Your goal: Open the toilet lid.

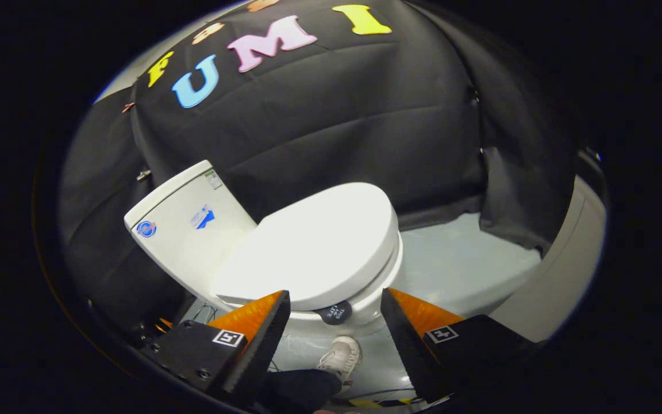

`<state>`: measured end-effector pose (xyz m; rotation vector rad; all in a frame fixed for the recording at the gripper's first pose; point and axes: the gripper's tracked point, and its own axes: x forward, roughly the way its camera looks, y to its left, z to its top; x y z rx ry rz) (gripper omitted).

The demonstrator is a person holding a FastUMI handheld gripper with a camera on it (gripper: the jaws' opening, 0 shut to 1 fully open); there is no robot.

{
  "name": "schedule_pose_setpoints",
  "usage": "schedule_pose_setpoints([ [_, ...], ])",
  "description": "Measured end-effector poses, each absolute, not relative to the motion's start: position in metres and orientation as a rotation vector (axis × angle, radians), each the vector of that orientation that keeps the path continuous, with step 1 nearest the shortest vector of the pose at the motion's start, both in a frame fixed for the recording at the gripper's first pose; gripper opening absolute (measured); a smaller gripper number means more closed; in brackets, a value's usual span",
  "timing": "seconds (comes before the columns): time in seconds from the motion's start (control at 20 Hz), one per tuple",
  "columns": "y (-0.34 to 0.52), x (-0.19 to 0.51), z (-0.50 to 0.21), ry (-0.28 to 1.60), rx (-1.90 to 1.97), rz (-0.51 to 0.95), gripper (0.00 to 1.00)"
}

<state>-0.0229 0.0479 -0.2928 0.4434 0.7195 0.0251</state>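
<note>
The booth wall (pixel 331 132), a black cloth in folds, hangs behind everything and drapes down on the right to a pale floor (pixel 457 264). In front of it stands a white toilet (pixel 360 313), seen from above and tilted in the fisheye view. Its tank (pixel 187 230) sits to the left of the bowl, against the cloth, with a round blue sticker (pixel 146 229) near its upper corner, a blue-and-white sticker (pixel 203 218) on its face and a small label (pixel 214 179) near the top edge — none readable.

The toilet lid (pixel 314 244) is down, lying flat and closed over the seat, its broad white surface brightly lit. It lies just ahead of the fingers, and its front rim reaches into the gap between their tips. Just under that rim, on the front of the bowl, sits a small dark round tag (pixel 334 313) with pale lettering too small to make out.

The gripper (pixel 335 299) is spread wide — its two fingers stand well apart, one on either side of the lid's front edge, holding nothing and not touching the lid as far as the view tells. Each finger body carries a square black-and-white marker (pixel 228 338).

Below the gap between the fingers, on the floor beside the toilet's base, is a person's light-coloured shoe (pixel 341 356) with a dark trouser leg (pixel 296 391) above it.
</note>
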Motion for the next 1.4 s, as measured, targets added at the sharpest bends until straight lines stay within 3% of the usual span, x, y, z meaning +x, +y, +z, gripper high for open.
schedule_pose_setpoints([
  [0.4, 0.061, -0.021, -0.363, 0.880, 0.772, -0.018, 0.98],
  [0.65, 0.084, -0.013, -0.377, 0.914, 0.800, 0.036, 0.88],
  [0.75, 0.081, -0.010, -0.382, 0.913, 0.796, 0.025, 0.57],
  [0.85, 0.081, -0.010, -0.381, 0.903, 0.816, 0.030, 0.55],
  [1.05, 0.080, -0.009, -0.379, 0.895, 0.777, 0.051, 0.30],
  [1.3, 0.076, 0.001, -0.363, 0.857, 0.649, 0.104, 0.27],
  [1.4, 0.070, 0.005, -0.364, 0.870, 0.713, 0.055, 0.08],
])
